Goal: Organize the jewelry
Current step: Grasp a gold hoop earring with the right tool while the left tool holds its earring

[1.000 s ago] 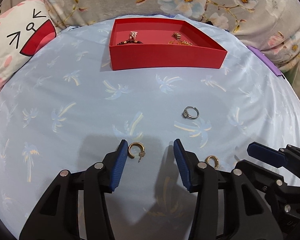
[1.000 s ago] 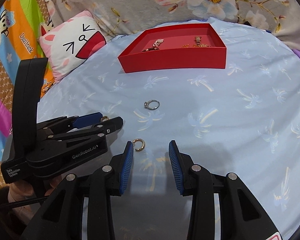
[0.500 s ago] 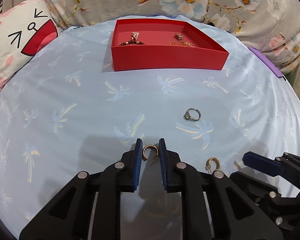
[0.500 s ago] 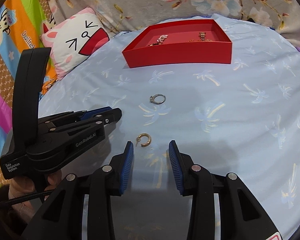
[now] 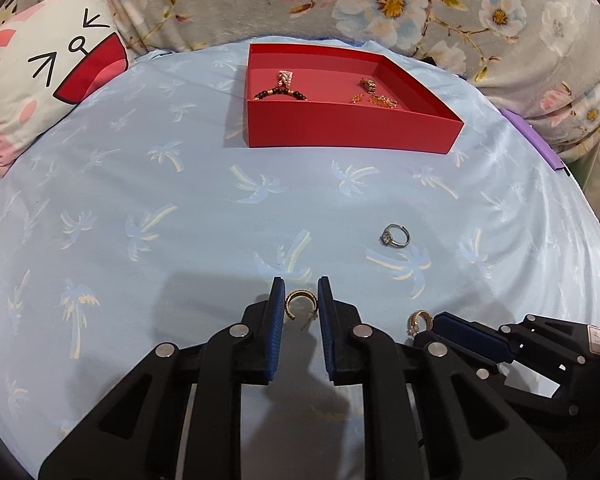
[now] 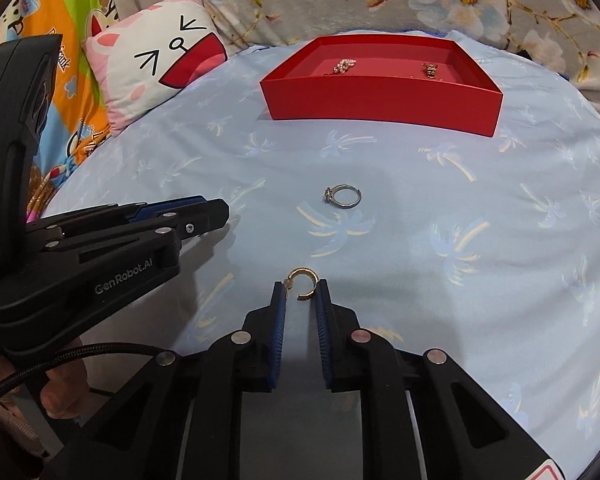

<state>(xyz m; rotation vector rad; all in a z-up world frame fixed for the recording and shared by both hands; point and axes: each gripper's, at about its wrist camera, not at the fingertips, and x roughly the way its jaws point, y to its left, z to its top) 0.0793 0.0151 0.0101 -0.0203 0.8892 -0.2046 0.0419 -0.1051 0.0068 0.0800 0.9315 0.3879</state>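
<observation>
My left gripper (image 5: 300, 294) is shut on a gold hoop earring (image 5: 300, 304), held between its blue pads just above the light blue cloth. My right gripper (image 6: 301, 292) is shut on a second gold hoop earring (image 6: 303, 284); that earring also shows in the left wrist view (image 5: 419, 320). A silver ring (image 5: 395, 236) with a stone lies loose on the cloth ahead, also in the right wrist view (image 6: 343, 196). The red tray (image 5: 352, 132) stands at the far side with a beaded bracelet (image 5: 281, 90) and gold pieces (image 5: 374, 94) inside.
A cat-face pillow (image 5: 48, 80) lies at the far left. Floral fabric (image 5: 420, 4) backs the bed. A purple object (image 5: 540, 148) sits at the right edge. The left gripper's body (image 6: 80, 264) fills the right wrist view's left side.
Both grippers closed: the left one shut on its earring first, then the right one moved forward and shut on the other earring.
</observation>
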